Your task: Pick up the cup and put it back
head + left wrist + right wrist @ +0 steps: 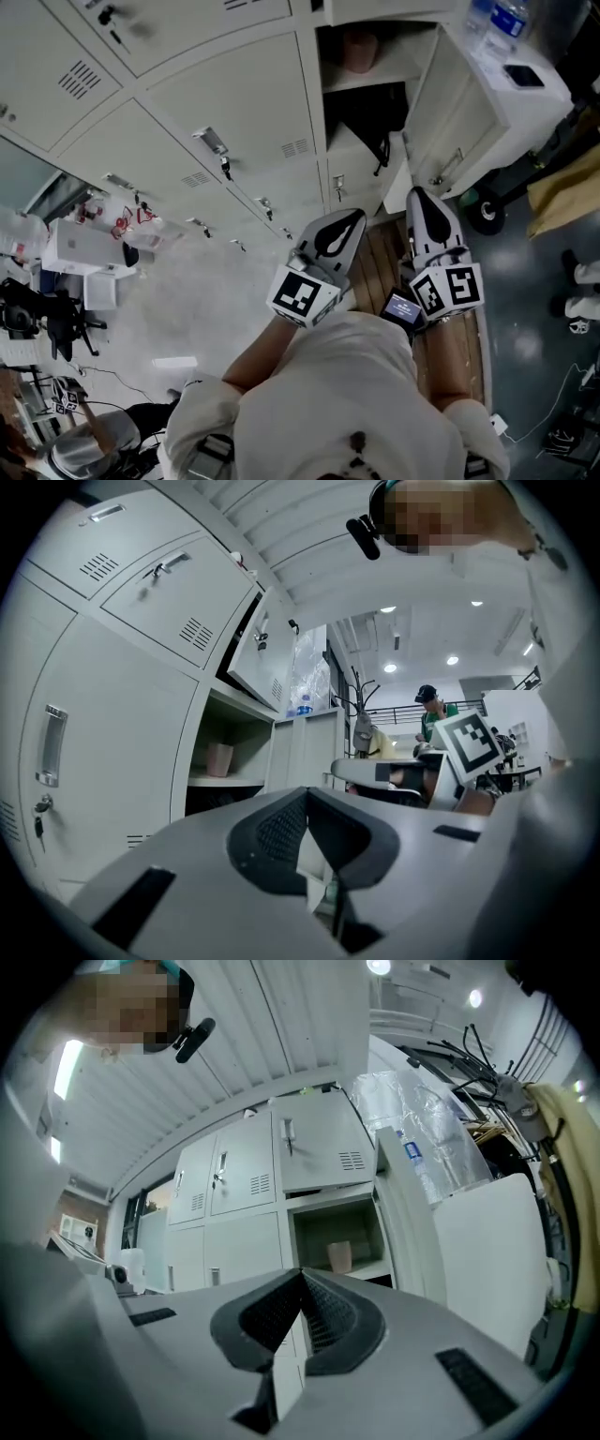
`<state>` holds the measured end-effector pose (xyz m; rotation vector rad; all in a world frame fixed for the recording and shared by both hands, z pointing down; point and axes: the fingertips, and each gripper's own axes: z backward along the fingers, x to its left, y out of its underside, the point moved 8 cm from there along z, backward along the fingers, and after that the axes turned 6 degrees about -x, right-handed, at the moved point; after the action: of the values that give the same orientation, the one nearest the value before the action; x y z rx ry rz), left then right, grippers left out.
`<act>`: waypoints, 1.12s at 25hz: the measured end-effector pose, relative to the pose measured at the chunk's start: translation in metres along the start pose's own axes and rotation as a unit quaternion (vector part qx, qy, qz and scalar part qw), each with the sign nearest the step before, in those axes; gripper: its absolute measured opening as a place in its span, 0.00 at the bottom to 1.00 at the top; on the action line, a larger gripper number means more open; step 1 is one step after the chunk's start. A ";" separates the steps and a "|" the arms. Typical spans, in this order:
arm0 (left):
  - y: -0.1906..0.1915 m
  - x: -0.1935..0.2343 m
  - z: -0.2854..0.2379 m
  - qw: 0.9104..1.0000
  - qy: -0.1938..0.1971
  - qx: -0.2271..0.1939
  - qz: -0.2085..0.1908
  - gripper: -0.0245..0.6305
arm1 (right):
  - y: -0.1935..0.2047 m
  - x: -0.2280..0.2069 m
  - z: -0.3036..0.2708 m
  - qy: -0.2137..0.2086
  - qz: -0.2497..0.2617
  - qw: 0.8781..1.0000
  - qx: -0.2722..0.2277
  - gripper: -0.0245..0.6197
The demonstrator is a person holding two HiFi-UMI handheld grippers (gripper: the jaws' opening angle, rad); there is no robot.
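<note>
On the head view, my left gripper (330, 246) and right gripper (428, 223) sat well short of the open locker; the cup (361, 47) was probably that blur on its shelf (370, 77). The left gripper view showed jaws together, empty, and the cup standing alone. The right gripper view showed the same closed jaws, with the door (409, 1227) edge beside the opening.
</note>
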<state>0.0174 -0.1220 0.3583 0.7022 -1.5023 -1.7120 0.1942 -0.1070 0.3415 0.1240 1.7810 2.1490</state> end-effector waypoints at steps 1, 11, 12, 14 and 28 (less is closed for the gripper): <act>0.001 -0.007 0.005 1.000 -0.002 0.002 0.001 0.05 | 0.000 0.002 0.010 -0.002 -0.007 1.000 0.000 0.08; 0.004 -0.042 0.052 0.999 -0.033 0.019 0.001 0.05 | 0.025 0.016 0.088 0.020 -0.054 0.998 0.039 0.08; 0.004 -0.044 0.056 0.999 -0.036 0.018 -0.001 0.05 | 0.023 0.019 0.093 0.016 -0.043 0.998 0.039 0.08; 0.003 -0.048 0.064 0.999 -0.042 0.016 -0.002 0.05 | 0.019 0.027 0.102 0.009 -0.021 0.999 0.036 0.08; 0.000 -0.074 0.103 0.998 -0.055 -0.003 0.005 0.05 | 0.014 0.064 0.145 -0.008 -0.021 0.999 0.025 0.08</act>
<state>-0.0223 -0.0017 0.3701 0.6039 -1.5732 -1.7716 0.1731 0.0472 0.3753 0.1149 1.8143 2.0698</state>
